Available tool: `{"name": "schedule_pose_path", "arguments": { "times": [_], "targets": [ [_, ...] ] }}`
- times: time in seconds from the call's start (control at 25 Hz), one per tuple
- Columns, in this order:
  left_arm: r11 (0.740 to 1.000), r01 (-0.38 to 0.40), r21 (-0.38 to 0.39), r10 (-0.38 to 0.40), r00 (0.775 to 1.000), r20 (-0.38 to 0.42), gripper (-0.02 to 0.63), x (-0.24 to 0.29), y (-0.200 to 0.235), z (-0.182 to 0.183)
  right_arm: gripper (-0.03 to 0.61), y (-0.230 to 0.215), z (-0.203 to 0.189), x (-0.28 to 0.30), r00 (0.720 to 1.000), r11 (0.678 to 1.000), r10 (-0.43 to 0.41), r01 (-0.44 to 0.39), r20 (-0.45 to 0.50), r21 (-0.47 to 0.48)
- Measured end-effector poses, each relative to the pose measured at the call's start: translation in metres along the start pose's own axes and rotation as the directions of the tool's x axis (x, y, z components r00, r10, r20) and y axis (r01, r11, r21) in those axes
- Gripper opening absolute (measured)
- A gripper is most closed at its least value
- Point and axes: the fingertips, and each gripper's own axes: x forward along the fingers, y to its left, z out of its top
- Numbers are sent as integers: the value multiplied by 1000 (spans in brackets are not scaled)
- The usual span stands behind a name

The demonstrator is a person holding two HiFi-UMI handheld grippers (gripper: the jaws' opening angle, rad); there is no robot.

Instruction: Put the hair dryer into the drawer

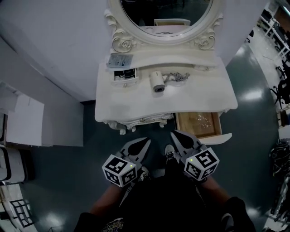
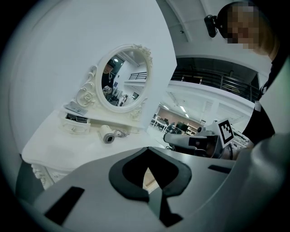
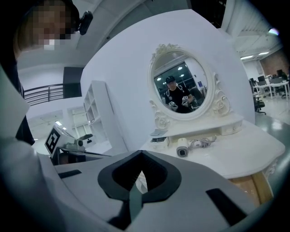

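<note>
The white hair dryer (image 1: 157, 82) (image 2: 107, 136) (image 3: 182, 148) lies on the back of the white vanity table (image 1: 118, 108), its cord bunched to its right. At the table's front right a wooden drawer (image 1: 210, 129) (image 3: 253, 186) stands pulled out. My left gripper (image 1: 147, 140) (image 2: 147, 152) hangs in front of the table's front edge, shut and holding nothing. Just to its right my right gripper (image 1: 173, 133) (image 3: 139, 152) is level with the drawer's left corner, also shut and holding nothing. Both point toward the table and touch nothing.
An oval mirror (image 1: 165, 11) in an ornate frame stands at the table's back. A small open drawer (image 1: 124, 74) with a flat packet above it sits left of the dryer. White shelving (image 1: 25, 122) stands on the left. The person's shoes (image 1: 169, 153) are on the dark floor below the grippers.
</note>
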Motion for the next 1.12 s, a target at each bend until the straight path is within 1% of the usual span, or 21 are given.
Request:
{"name": "schedule_pose_path", "arguments": {
  "times": [0.44, 0.6, 0.8, 1.12],
  "targets": [
    [999, -39, -10, 39, 999, -4, 3, 71, 18, 15, 29, -80, 27, 31, 999, 996, 28, -31, -43, -81],
    [998, -53, -28, 53, 999, -8, 3, 97, 20, 20, 29, -110, 35, 44, 995, 993, 48, -57, -83, -104],
    [996, -75, -38, 75, 997, -8, 3, 128, 30, 21, 29, -144, 38, 68, 986, 983, 79, -101, -144, -154],
    [991, -118, -64, 118, 993, -4, 3, 165, 46, 26, 29, -183, 45, 103, 972, 963, 115, -159, -203, -218]
  ]
}}
